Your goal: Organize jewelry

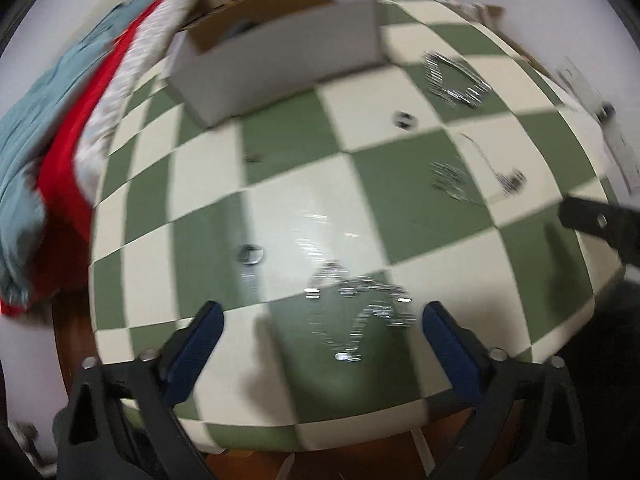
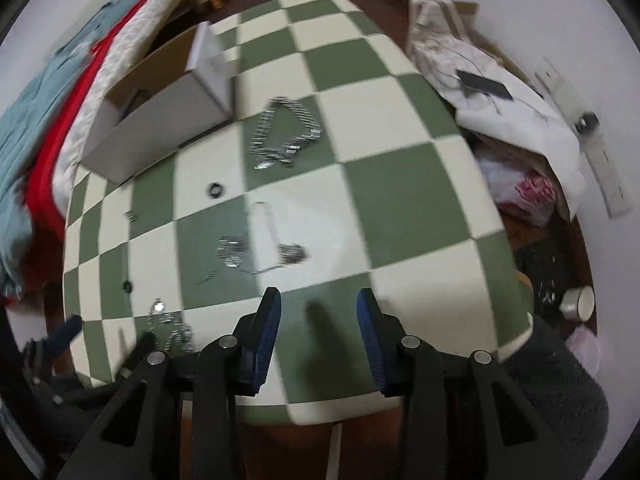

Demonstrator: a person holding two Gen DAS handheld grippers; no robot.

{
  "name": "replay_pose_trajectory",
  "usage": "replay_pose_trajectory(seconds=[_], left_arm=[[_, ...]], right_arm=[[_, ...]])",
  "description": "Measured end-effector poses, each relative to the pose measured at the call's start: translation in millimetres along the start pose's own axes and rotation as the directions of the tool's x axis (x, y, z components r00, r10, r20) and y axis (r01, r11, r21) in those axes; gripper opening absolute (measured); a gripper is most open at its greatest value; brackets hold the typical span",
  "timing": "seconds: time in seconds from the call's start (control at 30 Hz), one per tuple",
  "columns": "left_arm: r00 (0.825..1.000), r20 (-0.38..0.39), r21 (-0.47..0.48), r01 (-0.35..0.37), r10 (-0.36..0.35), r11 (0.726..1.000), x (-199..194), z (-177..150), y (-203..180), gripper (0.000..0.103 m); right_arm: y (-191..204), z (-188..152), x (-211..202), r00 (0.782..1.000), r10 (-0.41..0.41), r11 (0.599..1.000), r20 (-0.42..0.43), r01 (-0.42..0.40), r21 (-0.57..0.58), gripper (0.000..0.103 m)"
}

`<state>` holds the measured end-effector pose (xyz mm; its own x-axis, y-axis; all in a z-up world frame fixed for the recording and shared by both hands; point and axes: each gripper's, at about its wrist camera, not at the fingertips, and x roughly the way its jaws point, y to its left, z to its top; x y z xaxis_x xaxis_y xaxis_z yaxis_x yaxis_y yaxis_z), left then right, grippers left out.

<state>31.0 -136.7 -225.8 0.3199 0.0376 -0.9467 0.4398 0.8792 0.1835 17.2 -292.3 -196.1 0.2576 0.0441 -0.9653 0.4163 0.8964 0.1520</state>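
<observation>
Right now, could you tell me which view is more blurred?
Left wrist view: heavy motion smear, the near chain streaks and the box has soft edges; right wrist view: milder blur, the far chain smears; both bend the table.

A green-and-cream checked table [image 2: 400,184] is standing on a brown floor [image 2: 576,232]; red and blue bedding [image 1: 48,152] is lying beside it.

Left gripper [image 1: 320,320] sits over the near edge of the counter [image 1: 280,184], jaws spread wide, nothing between the blue pads [image 1: 200,344]. Right gripper [image 2: 319,316] is also at the near edge, further right, jaws apart but narrower, nothing in them. Each one pokes into the other's view from the side. Both views are pretty blurry.
</observation>
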Motion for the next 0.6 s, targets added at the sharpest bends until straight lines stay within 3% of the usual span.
replay_pose_trajectory(seconds=[0.1,0.13,0.17,0.23,0.37,0.47,0.53,0.57,0.6], left_arm=[[0.997,0.052,0.004,0.050,-0.050,0.999,-4,-2,-4,0.050],[0.993,0.055,0.001,0.101,-0.100,0.995,-4,-1,-3,0.020],[0.993,0.048,0.000,0.108,-0.108,0.994,-4,1,-2,0.005],[0.997,0.047,0.021,0.065,-0.065,0.998,-3,3,-2,0.005],[0.998,0.041,-0.024,0.055,-0.054,0.998,-1,4,12,0.005],[0.998,0.030,-0.081,0.065,-0.063,0.995,1,3,29,0.004],[0.997,0.027,-0.113,0.076,-0.073,0.991,0,1,39,0.004],[0.996,0.026,-0.126,0.085,-0.082,0.988,-2,0,44,0.004],[0.996,0.027,-0.146,0.090,-0.087,0.985,-3,-3,52,0.004]], right_arm=[[-7,-2,8,1.000,-0.004,1.000,-0.006,0.004,0.017,0.042],[-10,-1,10,1.000,0.003,1.000,-0.010,-0.003,0.021,0.042],[-12,-1,11,1.000,0.010,1.000,-0.010,-0.010,0.021,0.046],[-11,0,15,0.999,0.036,0.999,0.007,-0.036,0.019,0.060],[1,7,20,0.995,0.080,0.997,0.051,-0.079,-0.017,0.061],[18,10,30,0.996,0.068,0.995,0.058,-0.064,-0.072,0.061],[32,9,35,0.997,0.015,0.992,0.082,-0.004,-0.126,0.057],[37,8,36,0.996,-0.018,0.988,0.092,0.031,-0.150,0.047],[41,8,37,0.993,-0.042,0.984,0.106,0.059,-0.168,0.028]])
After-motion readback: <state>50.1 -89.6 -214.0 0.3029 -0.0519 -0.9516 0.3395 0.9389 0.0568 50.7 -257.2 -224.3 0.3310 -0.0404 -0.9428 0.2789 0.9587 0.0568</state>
